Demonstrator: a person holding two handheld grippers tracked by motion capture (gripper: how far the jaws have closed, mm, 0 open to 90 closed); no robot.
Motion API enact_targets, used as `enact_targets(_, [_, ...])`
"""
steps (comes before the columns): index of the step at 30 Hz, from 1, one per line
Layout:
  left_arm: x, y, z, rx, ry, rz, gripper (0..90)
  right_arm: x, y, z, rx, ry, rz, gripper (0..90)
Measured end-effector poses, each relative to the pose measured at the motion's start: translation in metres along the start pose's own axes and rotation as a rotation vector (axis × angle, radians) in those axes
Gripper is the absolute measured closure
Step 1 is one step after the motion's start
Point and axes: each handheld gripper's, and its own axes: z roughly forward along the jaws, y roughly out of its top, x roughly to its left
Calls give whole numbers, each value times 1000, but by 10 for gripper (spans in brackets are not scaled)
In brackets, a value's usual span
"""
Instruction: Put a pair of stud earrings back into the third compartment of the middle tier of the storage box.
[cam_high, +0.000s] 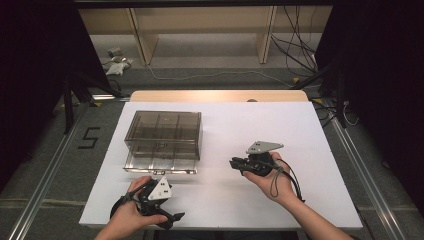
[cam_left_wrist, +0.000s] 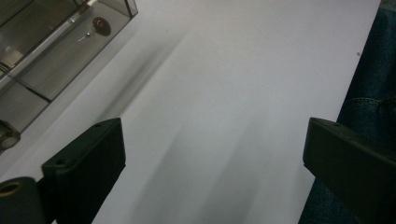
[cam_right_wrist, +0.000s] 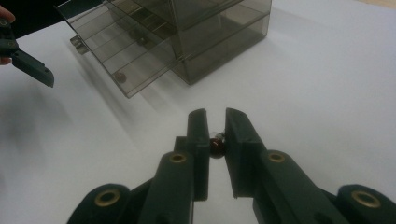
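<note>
Organizer (cam_high: 163, 134): one | left gripper (cam_left_wrist: 212, 154) released | right gripper (cam_right_wrist: 217, 135) grasping one small part (cam_right_wrist: 216, 141)

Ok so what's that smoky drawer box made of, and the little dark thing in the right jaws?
Smoky see-through drawer box: likely glossy tinted plastic, since its dividers show through and its walls reflect light. Small dark round piece pinched in the right gripper: shiny, with a metallic-looking tip; material unclear.

I see one clear box (cam_high: 163, 135) with drawers. I hold two grippers, one in each hand. One tiny dark piece (cam_right_wrist: 216, 142) sits between my right jaws.
</note>
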Motion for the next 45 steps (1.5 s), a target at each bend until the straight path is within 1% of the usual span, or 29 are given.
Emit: enact_targets(45, [0,0,0,0,0,-2,58,14,14,20,-2,40,-30,811])
